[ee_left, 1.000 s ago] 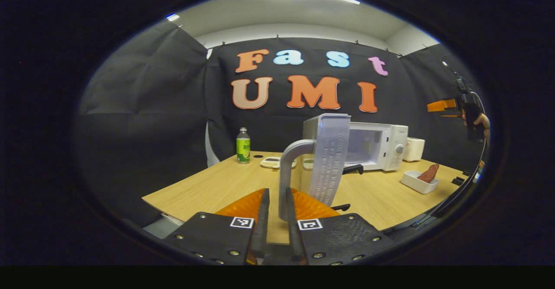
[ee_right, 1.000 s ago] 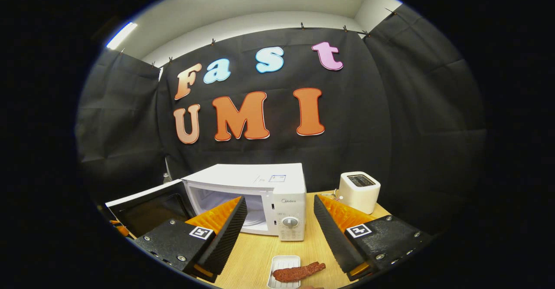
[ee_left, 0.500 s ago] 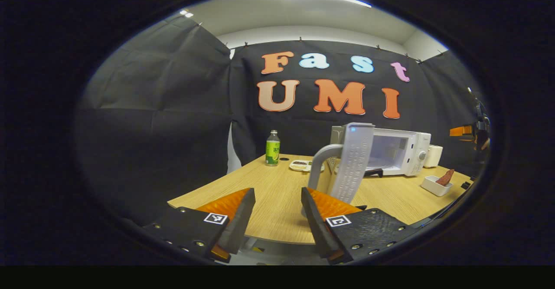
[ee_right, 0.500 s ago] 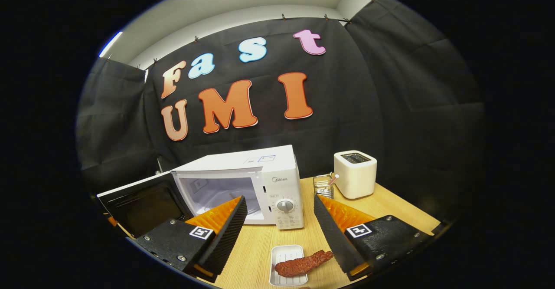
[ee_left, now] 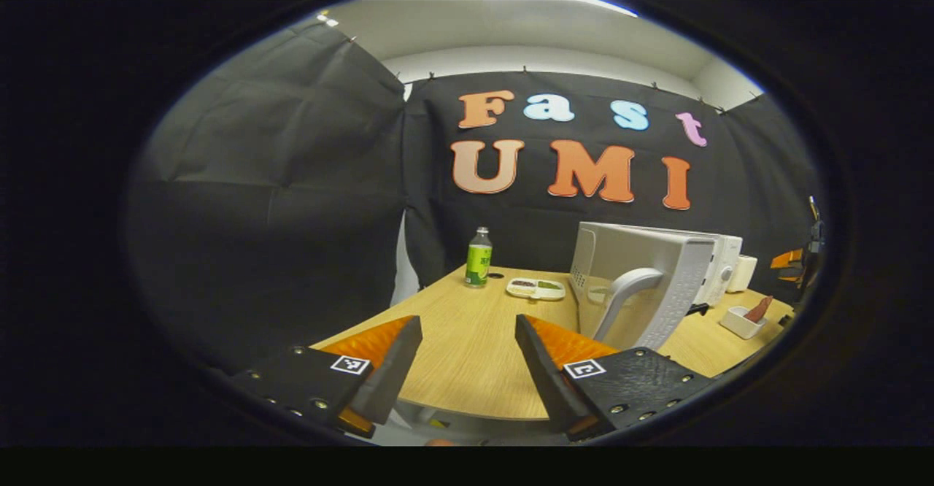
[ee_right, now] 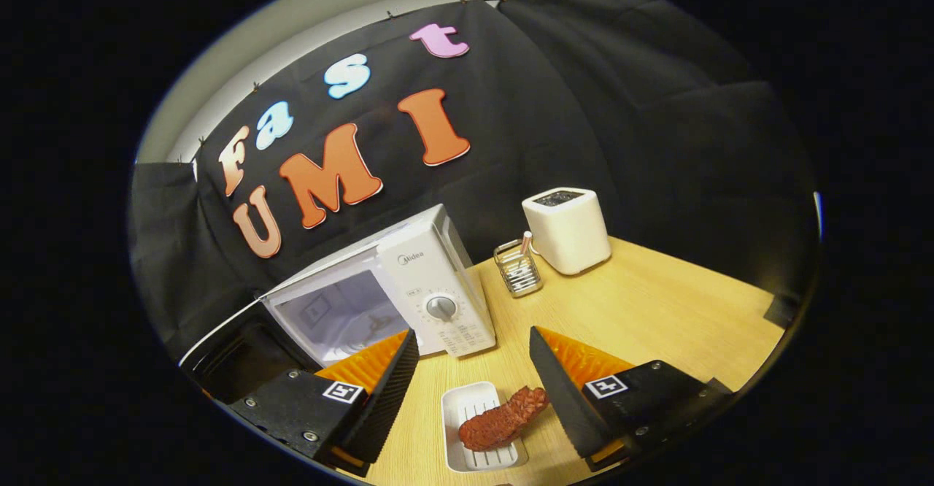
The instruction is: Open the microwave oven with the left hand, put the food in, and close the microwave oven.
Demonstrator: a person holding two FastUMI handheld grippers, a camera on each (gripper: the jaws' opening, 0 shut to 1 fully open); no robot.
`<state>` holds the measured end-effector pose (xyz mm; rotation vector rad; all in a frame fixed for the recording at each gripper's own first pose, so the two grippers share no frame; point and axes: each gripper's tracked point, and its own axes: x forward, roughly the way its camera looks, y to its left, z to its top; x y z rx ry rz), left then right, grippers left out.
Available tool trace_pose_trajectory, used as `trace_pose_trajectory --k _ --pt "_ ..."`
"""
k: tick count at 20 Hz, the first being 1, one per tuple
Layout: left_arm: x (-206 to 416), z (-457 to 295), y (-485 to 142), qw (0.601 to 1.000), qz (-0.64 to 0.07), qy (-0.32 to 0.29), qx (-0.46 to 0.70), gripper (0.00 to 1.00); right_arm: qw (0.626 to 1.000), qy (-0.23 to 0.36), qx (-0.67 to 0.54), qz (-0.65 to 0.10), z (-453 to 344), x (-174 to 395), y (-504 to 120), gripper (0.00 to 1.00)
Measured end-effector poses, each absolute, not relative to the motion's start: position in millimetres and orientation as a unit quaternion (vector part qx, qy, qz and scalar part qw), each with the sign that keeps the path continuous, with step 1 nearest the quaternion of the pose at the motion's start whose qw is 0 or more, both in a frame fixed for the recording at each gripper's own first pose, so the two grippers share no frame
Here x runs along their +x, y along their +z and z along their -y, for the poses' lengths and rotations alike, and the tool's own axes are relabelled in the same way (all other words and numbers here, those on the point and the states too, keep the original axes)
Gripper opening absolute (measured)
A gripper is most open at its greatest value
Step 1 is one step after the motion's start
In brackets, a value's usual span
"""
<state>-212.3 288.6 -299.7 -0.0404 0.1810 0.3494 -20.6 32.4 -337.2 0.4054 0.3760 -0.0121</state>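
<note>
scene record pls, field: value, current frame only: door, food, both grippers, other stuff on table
microwave: white microwave oven on the light wooden table
door: microwave door swung open, grey curved handle free
food: reddish-brown piece of meat lying across a white rectangular tray in front of the microwave, not yet inside
left gripper: open, holding nothing, apart from the handle
right gripper: open, above the tray, not touching the food
other: white toaster, wire holder, green-labelled bottle, shallow divided dish
</note>
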Motion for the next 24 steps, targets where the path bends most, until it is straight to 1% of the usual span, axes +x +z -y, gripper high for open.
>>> trace_pose_trajectory --k 4,7,9,12,13,14,15,17,18,19,20,24 --pt "-203 -290 -294 0.981 -0.088 0.17 -0.009 0.8 0.943 -0.014 0.256 -0.213 -24 -25 -366 0.95" --pt "-194 -287 -291 0.983 -0.086 0.163 -0.012 0.8 0.921 -0.012 0.311 -0.235 -26 -28 -388 0.94" --pt "-191 -286 -291 0.983 -0.088 0.159 -0.011 0.8 0.909 -0.017 0.333 -0.251 -26 -29 -405 0.92" --pt "-188 -286 -290 0.983 -0.089 0.159 -0.011 0.8 0.895 -0.015 0.36 -0.264 -29 -30 -417 0.78" --pt "-188 -286 -290 0.983 -0.09 0.158 -0.013 0.81 0.89 -0.015 0.369 -0.268 -30 -31 -421 0.76" --pt "-188 -285 -291 0.983 -0.092 0.158 -0.014 0.8 0.888 -0.015 0.373 -0.269 -29 -31 -422 0.67" --pt "-188 -285 -291 0.983 -0.093 0.157 -0.014 0.8 0.887 -0.021 0.375 -0.27 -26 -31 -426 0.52" --pt "-188 -286 -290 0.983 -0.093 0.159 -0.009 0.81 0.882 -0.031 0.382 -0.275 -22 -31 -430 0.41" --pt "-189 -286 -288 0.983 -0.092 0.161 -0.008 0.8 0.878 -0.028 0.391 -0.273 -21 -33 -428 0.28" --pt "-189 -288 -287 0.982 -0.091 0.163 -0.007 0.8 0.876 -0.028 0.399 -0.271 -20 -34 -425 0.25" --pt "-190 -289 -286 0.982 -0.091 0.164 -0.008 0.8 0.876 -0.029 0.399 -0.27 -22 -34 -426 0.19" --pt "-192 -287 -288 0.982 -0.092 0.162 -0.015 0.8 0.885 -0.03 0.382 -0.265 -24 -37 -419 0.11"
